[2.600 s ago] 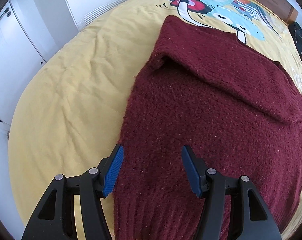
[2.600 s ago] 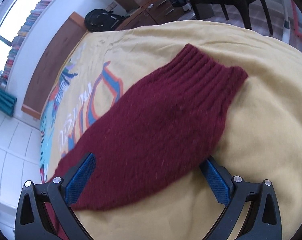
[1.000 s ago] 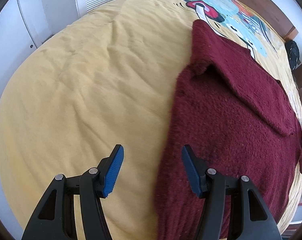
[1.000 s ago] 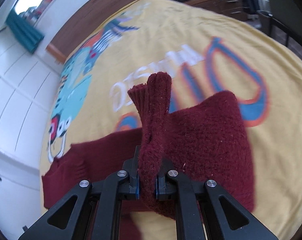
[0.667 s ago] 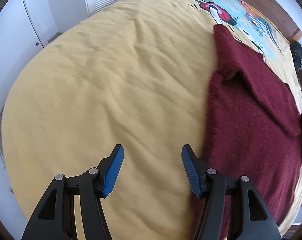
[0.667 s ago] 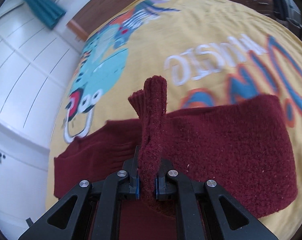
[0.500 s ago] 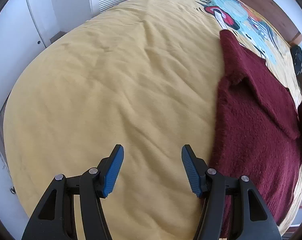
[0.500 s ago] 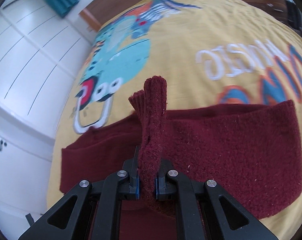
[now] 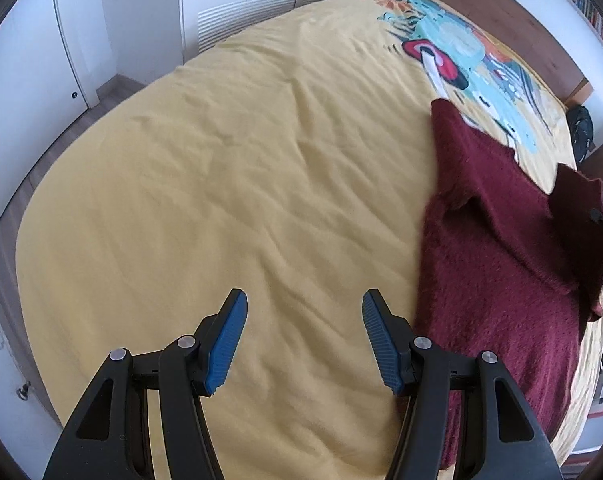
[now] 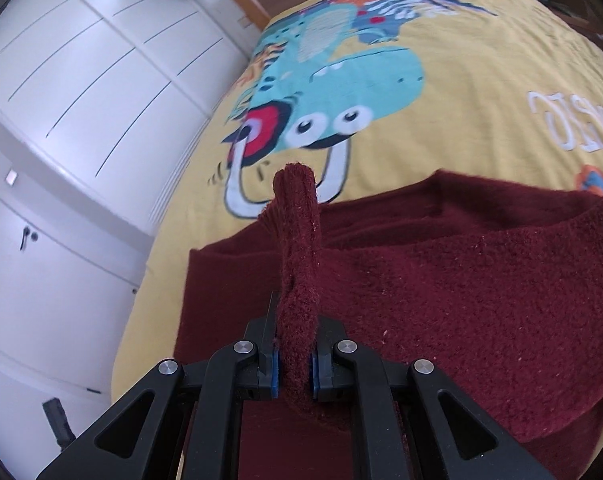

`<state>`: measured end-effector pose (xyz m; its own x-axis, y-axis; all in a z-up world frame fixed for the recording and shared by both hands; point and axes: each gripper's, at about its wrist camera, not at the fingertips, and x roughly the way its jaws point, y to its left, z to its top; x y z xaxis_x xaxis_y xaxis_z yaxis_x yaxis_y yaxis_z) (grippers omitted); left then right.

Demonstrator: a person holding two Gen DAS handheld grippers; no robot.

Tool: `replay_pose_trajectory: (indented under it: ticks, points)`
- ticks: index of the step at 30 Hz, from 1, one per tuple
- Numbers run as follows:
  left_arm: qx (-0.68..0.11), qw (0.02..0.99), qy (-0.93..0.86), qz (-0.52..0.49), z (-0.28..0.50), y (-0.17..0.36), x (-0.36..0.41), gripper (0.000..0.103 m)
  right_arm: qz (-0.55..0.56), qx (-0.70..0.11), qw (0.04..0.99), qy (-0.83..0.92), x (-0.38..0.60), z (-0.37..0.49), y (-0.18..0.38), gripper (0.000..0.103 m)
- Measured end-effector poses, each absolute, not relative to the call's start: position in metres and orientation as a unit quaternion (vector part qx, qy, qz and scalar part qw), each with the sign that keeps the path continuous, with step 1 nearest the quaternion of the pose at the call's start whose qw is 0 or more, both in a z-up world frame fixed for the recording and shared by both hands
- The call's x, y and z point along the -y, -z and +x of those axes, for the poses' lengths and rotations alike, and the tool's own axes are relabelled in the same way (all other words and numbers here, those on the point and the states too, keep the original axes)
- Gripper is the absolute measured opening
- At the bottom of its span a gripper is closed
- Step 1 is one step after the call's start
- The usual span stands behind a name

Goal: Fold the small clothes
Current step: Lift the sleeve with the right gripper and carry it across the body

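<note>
1. Dark red knit sweater (image 9: 497, 264) lies on a yellow bedspread (image 9: 229, 184), off to the right in left wrist view.
2. Left gripper (image 9: 303, 338): jaws apart, nothing btwn them, over bare bedspread just beside the sweater's edge.
3. Right gripper (image 10: 293, 364): clenched on the sweater's ribbed cuff (image 10: 297, 248), which sticks up btwn the pads, sleeve lifted over sweater body.
4. Cartoon print (image 10: 333, 92) on bedspread beyond; white closet doors (image 10: 61, 128) at left.
</note>
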<state>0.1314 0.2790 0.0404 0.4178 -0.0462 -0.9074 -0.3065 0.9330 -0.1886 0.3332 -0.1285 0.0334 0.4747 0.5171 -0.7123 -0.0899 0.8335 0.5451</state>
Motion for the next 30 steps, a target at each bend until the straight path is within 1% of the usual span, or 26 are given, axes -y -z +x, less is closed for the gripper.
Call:
replay_pose_trajectory:
  ticks: [6,13,21,23,27,29,30]
  points:
    - [-0.528,0.830,-0.069,-0.165,0.133,-0.047,-0.278,0.054,0.214,-0.484,0.825,-0.200,0.094,0.327,-0.029,0.012]
    - [-0.537,0.824,-0.069,-0.166,0.135,-0.037,-0.281,0.054,0.195,-0.492,0.819,-0.220,0.051,0.317,-0.021,0.013]
    - [-0.544,0.818,-0.075,-0.171,0.132,-0.027,-0.284,0.054,0.141,-0.532,0.807,-0.213,0.002,0.301,0.016,0.015]
    - [-0.546,0.817,-0.075,-0.171,0.131,-0.025,-0.283,0.054,0.122,-0.541,0.806,-0.208,-0.009,0.298,0.025,0.018]
    - [-0.548,0.814,-0.077,-0.177,0.130,-0.020,-0.285,0.054,0.070,-0.552,0.806,-0.205,-0.032,0.293,0.039,0.026]
    - [-0.549,0.813,-0.079,-0.177,0.129,-0.020,-0.286,0.054,0.050,-0.553,0.805,-0.208,-0.045,0.289,0.041,0.032]
    - [-0.549,0.813,-0.080,-0.178,0.129,-0.019,-0.286,0.054,0.043,-0.552,0.806,-0.210,-0.051,0.286,0.041,0.039]
